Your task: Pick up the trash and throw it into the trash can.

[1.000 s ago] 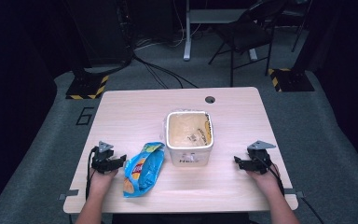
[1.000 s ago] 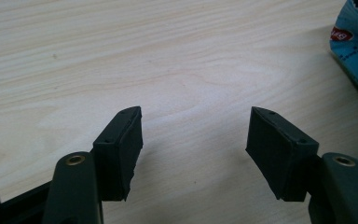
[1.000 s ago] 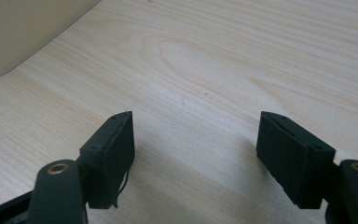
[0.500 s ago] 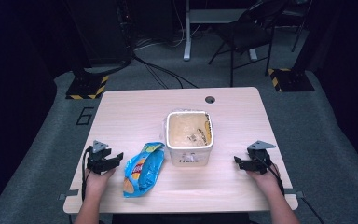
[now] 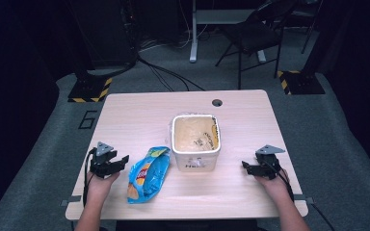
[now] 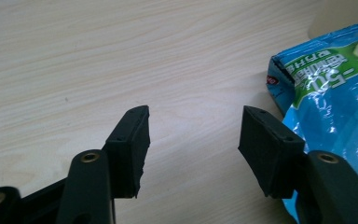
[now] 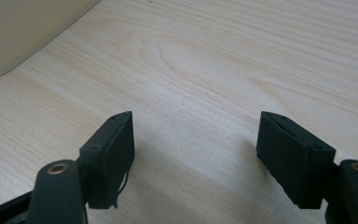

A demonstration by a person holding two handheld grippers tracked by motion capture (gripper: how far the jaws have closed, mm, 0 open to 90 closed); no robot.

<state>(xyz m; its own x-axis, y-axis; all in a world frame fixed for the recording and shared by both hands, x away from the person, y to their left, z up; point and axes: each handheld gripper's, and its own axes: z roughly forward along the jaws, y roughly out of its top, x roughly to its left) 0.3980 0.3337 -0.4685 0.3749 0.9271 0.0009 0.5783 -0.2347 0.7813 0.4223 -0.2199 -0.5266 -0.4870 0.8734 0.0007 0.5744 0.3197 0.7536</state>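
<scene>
Left hand-held gripper [image 5: 118, 162] hovers agape beside chip bag [image 5: 148, 174].

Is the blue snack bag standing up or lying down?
Lying down. The blue snack bag rests flat on the table, printed face up, between the left claw and the white tub.

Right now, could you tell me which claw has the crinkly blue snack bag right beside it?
The left claw: the crinkly blue snack bag lies beside it.

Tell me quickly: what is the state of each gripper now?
Left gripper: open, jaws just been closing, nothing between them.
Right gripper: open, holding nothing.
</scene>
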